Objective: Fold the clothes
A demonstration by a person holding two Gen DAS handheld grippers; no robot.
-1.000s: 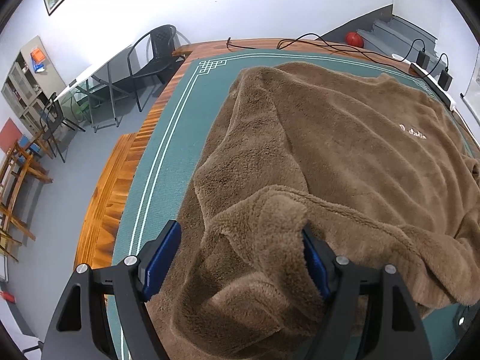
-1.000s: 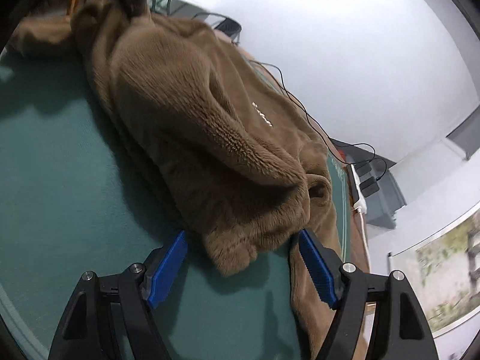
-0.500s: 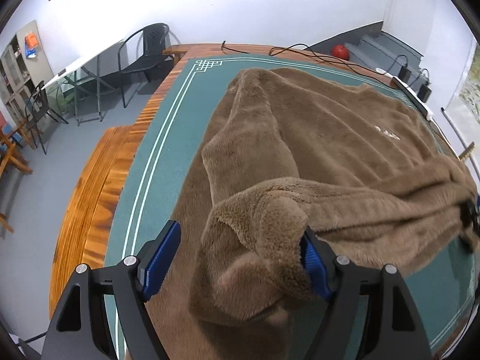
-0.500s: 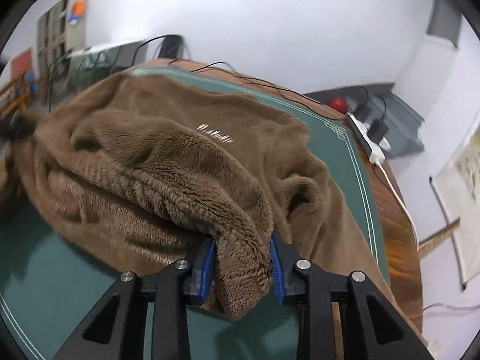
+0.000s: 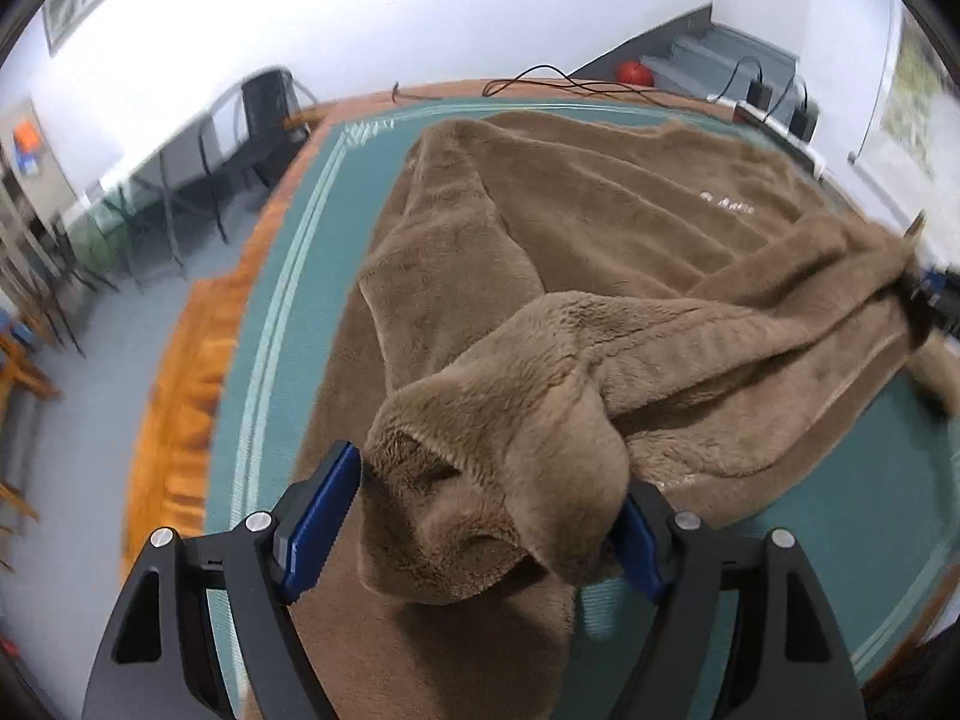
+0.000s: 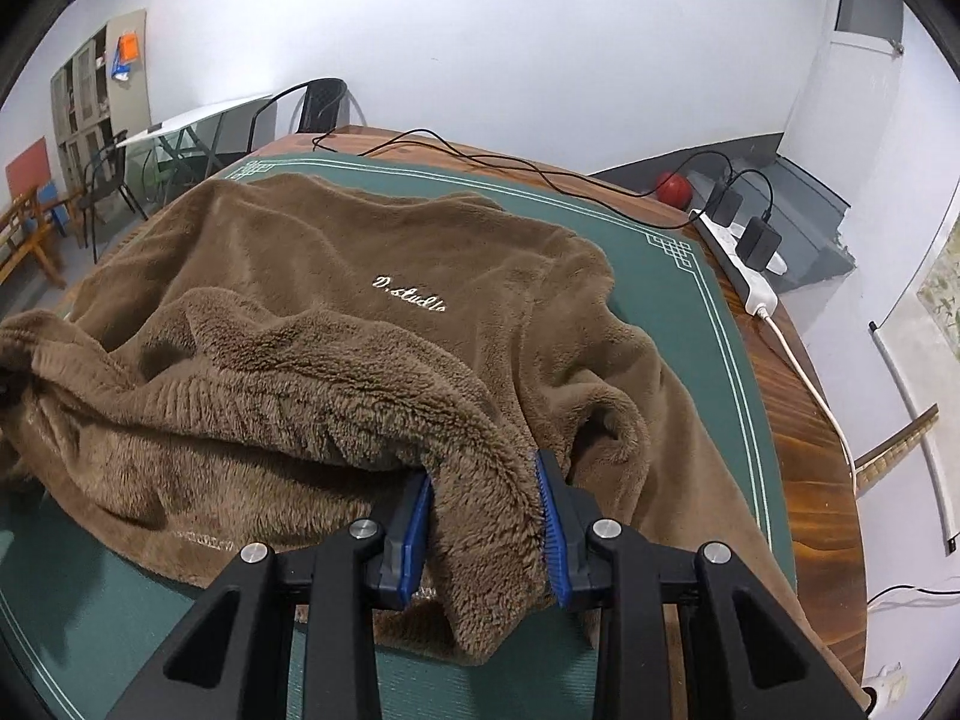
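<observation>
A brown fleece sweatshirt (image 6: 336, 252) with white script on its chest lies on the green mat (image 6: 672, 276); it also shows in the left wrist view (image 5: 600, 210). My right gripper (image 6: 486, 528) is shut on the sweatshirt's ribbed hem, lifted off the mat. My left gripper (image 5: 474, 516) has a thick bunch of the hem (image 5: 498, 474) between its wide-set pads (image 5: 318, 510); the fleece fills the gap and is lifted. The hem stretches between both grippers. The right gripper shows blurred at the right edge of the left wrist view (image 5: 924, 300).
The mat covers a wooden table (image 6: 798, 450). A white power strip (image 6: 738, 258) with black plugs and cables lies along the far right edge. Chairs (image 5: 264, 120) and a glass desk stand beyond the table's left side. A red ball (image 6: 672, 186) sits on the floor.
My right gripper closed on the hem and lifted it. My left gripper's pads drew in around the fleece bunch and raised it. The hem now hangs taut between the two grippers.
</observation>
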